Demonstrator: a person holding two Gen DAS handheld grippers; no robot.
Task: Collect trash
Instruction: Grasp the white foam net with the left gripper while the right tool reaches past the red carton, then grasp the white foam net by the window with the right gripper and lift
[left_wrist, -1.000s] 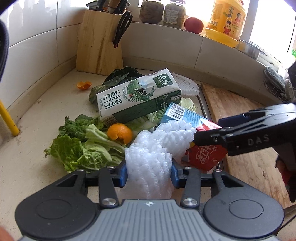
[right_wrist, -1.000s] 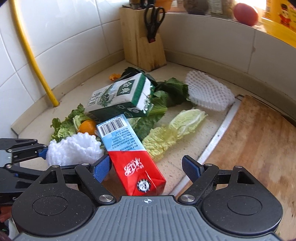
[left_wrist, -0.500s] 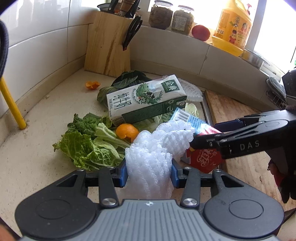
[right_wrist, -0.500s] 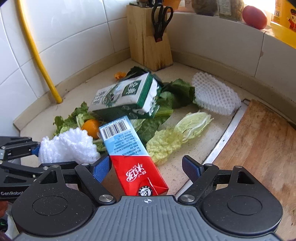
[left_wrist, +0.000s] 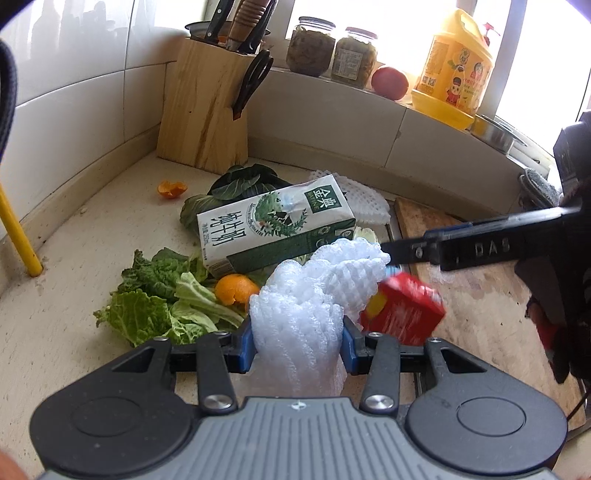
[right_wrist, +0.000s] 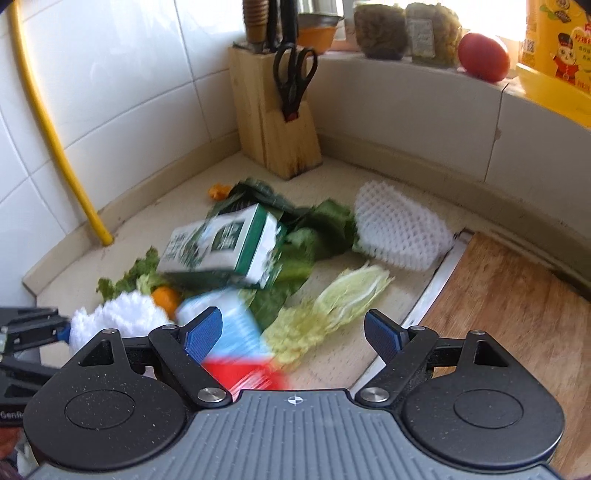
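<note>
My left gripper (left_wrist: 297, 339) is shut on a white foam fruit net (left_wrist: 314, 295), which bulges up between the blue pads. A red and blue drink carton (right_wrist: 236, 347) shows blurred under my right gripper (right_wrist: 293, 328), whose jaws stand wide open. In the left wrist view the carton's red end (left_wrist: 402, 310) sits just below the right gripper's black finger (left_wrist: 413, 253). A green and white milk carton (left_wrist: 277, 225) lies on its side over leafy scraps (left_wrist: 155, 306), with an orange peel (left_wrist: 236, 290) beside it. A second foam net (right_wrist: 399, 232) lies farther back.
A wooden knife block (left_wrist: 207, 118) with scissors fills the back corner. A wooden cutting board (right_wrist: 509, 306) lies to the right. Jars, a tomato (right_wrist: 484, 55) and a yellow oil jug (left_wrist: 454, 66) stand on the ledge. A yellow pipe (right_wrist: 55, 140) runs down the left wall.
Both wrist views have pulled back and tilted upward. The red and blue carton is now blurred and sits closer under the right gripper's base. The left gripper still clamps the foam net.
</note>
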